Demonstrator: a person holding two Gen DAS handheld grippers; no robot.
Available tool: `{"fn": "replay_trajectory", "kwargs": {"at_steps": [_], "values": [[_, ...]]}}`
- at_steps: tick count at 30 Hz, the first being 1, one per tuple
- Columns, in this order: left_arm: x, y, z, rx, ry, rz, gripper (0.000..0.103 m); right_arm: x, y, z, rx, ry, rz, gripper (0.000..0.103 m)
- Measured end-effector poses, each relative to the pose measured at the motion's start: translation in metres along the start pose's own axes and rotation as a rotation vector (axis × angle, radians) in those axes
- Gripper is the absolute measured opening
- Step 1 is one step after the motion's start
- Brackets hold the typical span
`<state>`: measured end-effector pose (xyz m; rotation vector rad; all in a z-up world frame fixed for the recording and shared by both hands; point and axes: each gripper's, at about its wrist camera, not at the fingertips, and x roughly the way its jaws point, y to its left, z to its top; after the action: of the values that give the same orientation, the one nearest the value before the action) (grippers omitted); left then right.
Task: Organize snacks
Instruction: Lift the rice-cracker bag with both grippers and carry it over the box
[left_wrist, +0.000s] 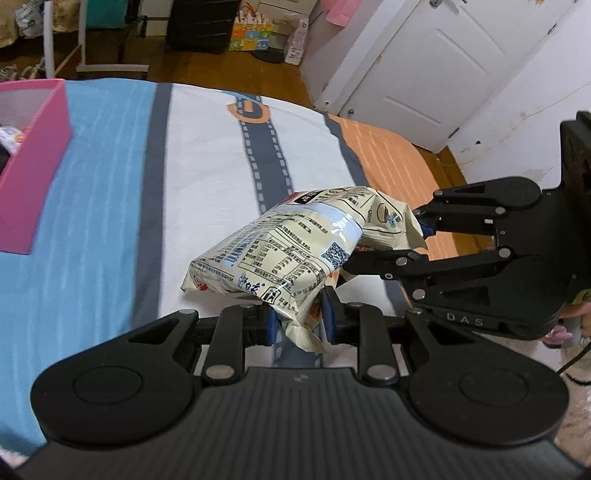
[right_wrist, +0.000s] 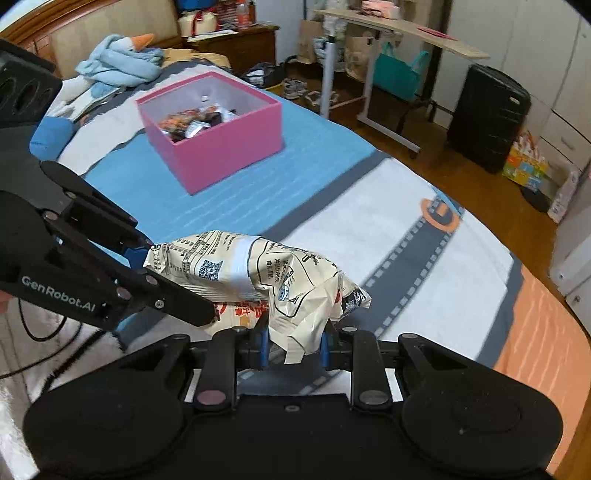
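While angled down over bed (left_wrist: 207, 155), both tools grasping noodle packet (left_wrist: 280, 254), left tool (left_wrist: 299, 325), right tool (right_wrist: 293, 345)

Black suitcase (right_wrist: 489, 118), white door (left_wrist: 424, 70), perhaps goose plush (right_wrist: 118, 61).

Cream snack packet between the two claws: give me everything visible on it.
The cream snack packet is a crinkled, glossy plastic pouch, printed side up: black text, a nutrition table, a barcode, a QR code, and orange print underneath. It is lifted clear of the bedspread, lying roughly level. The left claw pinches one crumpled end, the right claw the other. Nothing else touches it.
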<state>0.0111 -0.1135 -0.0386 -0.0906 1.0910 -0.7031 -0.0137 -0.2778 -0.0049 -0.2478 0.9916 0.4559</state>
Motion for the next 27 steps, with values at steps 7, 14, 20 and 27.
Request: {"fn": "replay_trajectory", "kwargs": {"at_steps": [7,14,20,27], "values": [[-0.036,0.023,-0.006,0.021,-0.046,0.084,0.022,0.006,0.034,0.033,-0.069,-0.038,0.026,0.029],[-0.067,0.052,-0.004,0.025,-0.093,0.171,0.022,0.02,0.058,0.068,-0.104,-0.094,0.075,0.029],[-0.095,0.076,0.007,0.033,-0.159,0.246,0.022,0.031,0.073,0.107,-0.13,-0.157,0.107,0.028],[-0.125,0.103,0.031,0.052,-0.233,0.329,0.022,0.041,0.079,0.15,-0.163,-0.273,0.135,0.028]]}}
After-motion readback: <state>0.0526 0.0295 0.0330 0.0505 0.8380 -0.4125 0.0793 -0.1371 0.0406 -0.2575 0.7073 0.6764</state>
